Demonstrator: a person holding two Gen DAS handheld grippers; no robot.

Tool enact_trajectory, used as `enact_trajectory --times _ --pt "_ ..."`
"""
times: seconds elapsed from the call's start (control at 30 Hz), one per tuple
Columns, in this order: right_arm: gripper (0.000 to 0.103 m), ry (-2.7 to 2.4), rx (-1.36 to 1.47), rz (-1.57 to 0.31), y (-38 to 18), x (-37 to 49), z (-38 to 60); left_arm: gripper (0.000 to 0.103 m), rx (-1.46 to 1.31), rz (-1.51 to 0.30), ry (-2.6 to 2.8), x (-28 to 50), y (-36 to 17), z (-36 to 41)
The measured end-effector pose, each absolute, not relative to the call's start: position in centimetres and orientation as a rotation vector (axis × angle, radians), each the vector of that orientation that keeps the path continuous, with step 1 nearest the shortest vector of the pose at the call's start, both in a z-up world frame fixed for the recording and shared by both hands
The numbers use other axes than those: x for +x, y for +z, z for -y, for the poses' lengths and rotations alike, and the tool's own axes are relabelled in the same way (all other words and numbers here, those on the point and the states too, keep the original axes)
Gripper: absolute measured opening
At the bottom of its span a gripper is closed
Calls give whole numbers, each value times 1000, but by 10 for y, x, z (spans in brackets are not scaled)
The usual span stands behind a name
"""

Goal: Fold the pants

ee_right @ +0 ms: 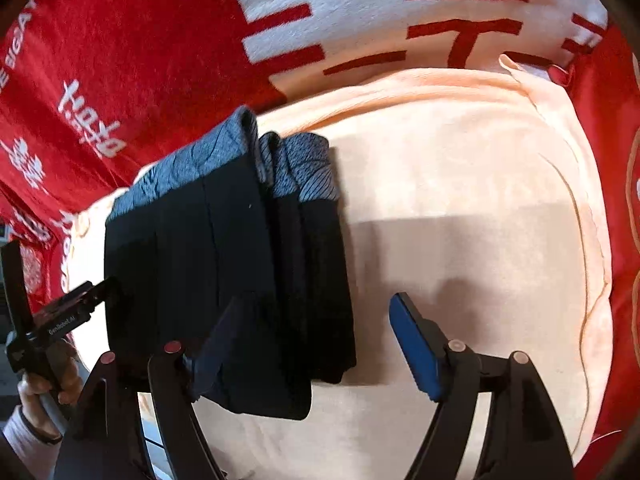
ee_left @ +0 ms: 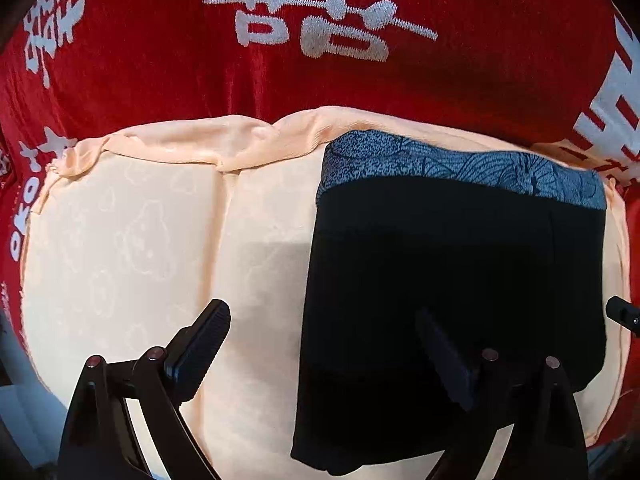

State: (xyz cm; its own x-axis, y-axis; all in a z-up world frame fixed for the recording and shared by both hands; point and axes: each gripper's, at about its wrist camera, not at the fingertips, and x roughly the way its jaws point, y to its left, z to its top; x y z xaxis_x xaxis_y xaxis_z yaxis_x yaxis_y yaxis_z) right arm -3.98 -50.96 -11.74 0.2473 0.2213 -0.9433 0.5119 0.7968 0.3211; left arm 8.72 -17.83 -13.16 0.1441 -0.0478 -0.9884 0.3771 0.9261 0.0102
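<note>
The black pants [ee_left: 452, 280] with a blue-grey patterned waistband [ee_left: 460, 168] lie folded into a compact stack on a peach cloth [ee_left: 132, 240]. My left gripper [ee_left: 324, 340] is open and empty, its right finger over the pants' near left edge. In the right wrist view the pants [ee_right: 208, 280] show several stacked layers with the waistband [ee_right: 224, 160] at the far end. My right gripper [ee_right: 316, 332] is open and empty above the pants' right edge. The left gripper's tip [ee_right: 84, 300] shows at the pants' left side.
A red blanket with white characters [ee_left: 312, 20] lies under and behind the peach cloth [ee_right: 480, 200]. The person's left hand [ee_right: 40, 384] holds the left gripper's handle at the lower left of the right wrist view.
</note>
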Motion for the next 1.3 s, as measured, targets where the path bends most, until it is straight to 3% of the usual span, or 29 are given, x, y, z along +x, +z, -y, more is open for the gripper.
enact_trajectory --times 0.1,0.43,0.47,0.5,1.3 --pt "88 -195 707 -1304 -118 -41 515 95 223 -1404 -336 93 -131 174" --pt "90 -102 811 -1298 -132 -43 520 95 205 -1496 -453 106 -142 171" --pt "99 -94 815 -1307 -134 -44 520 95 211 -1490 -454 107 -142 170" --pt "103 -87 816 -1309 -135 -44 519 103 209 -1488 -454 109 -142 170" --pt "103 175 1000 -1296 -180 -16 525 103 -56 -1655 -661 133 -191 173"
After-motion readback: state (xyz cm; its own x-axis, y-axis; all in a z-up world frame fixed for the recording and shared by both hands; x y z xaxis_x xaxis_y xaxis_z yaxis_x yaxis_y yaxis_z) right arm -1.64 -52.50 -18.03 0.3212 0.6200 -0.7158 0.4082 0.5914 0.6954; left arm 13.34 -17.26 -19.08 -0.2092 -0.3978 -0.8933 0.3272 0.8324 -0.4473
